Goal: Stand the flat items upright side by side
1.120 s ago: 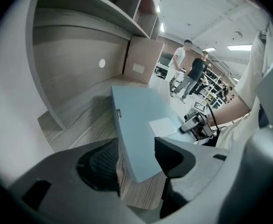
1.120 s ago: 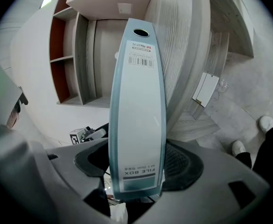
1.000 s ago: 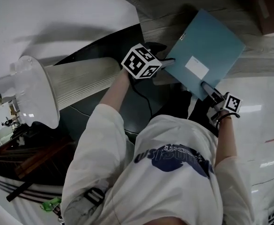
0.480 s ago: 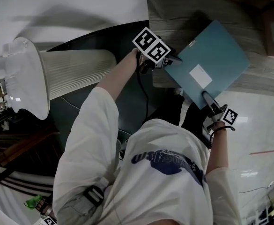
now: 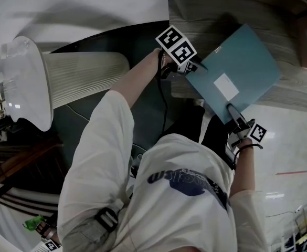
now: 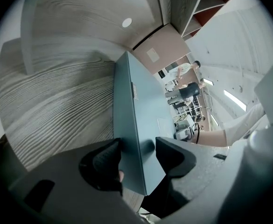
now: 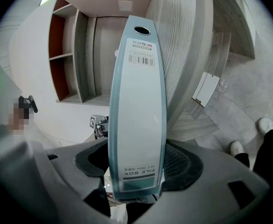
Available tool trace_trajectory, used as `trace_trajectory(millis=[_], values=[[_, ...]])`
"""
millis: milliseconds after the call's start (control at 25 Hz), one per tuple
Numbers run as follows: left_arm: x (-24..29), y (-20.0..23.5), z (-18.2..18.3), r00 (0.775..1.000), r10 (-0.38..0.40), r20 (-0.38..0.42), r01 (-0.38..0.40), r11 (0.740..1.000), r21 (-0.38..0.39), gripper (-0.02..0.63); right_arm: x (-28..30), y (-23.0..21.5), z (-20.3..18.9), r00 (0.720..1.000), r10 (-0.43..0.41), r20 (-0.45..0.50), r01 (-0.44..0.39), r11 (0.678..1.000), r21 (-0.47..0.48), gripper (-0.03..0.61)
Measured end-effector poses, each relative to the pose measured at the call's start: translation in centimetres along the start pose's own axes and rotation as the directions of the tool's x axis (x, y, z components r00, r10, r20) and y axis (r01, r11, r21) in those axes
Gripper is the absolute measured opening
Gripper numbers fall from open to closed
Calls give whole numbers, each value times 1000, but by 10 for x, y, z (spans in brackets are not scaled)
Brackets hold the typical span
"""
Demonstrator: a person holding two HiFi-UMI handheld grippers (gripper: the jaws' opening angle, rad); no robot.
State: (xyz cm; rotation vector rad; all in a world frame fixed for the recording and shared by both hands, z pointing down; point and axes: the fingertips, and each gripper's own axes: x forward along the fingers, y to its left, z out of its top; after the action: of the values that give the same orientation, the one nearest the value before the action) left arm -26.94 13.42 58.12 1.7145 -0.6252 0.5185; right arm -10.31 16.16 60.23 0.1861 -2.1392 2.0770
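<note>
A flat teal file box (image 5: 242,62) with a white label hangs tilted over a grey wood-grain surface (image 5: 205,20). My right gripper (image 5: 233,112) is shut on the lower end of its labelled spine (image 7: 136,101), with both pads against the box's sides. My left gripper (image 5: 198,67) straddles the box's left corner. In the left gripper view the box edge (image 6: 129,125) stands between the jaws. One pad (image 6: 112,155) lies against the box, while the other finger (image 6: 171,155) stands slightly off it.
A big white ribbed, cone-shaped object (image 5: 64,83) lies at the left beside a dark round base (image 5: 143,109). Glossy white floor (image 5: 295,146) spreads at the right. The right gripper view shows open shelves (image 7: 75,64), a white sheet (image 7: 205,88) on the floor and a shoe (image 7: 266,125).
The left gripper has rolled and shifted along the box's corner, its marker cube now higher and further right in the head view. The box and the right gripper have barely moved.
</note>
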Motion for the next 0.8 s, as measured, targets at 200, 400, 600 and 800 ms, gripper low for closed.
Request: trace_trajectory(millis=[200,400,600,800], values=[[1,0,0,1000,8,-18,-8,1000,6,235,1,0,0,1000,-4,-10,4,1000,-9,308],[1,-3,-1,1000,12,-16,-12,1000,16,232,-2,3,3,1000,-25,-13,25,999,-29,308],[1,-3,-2,1000,17,6,-17,1000,18,232,-4,10,10,999,-39,6,40,996,-77,308],[0,-5,-2,999,20,27,-21,999,30,232,-6,15,9,998,-61,-3,60,993,-104,308]])
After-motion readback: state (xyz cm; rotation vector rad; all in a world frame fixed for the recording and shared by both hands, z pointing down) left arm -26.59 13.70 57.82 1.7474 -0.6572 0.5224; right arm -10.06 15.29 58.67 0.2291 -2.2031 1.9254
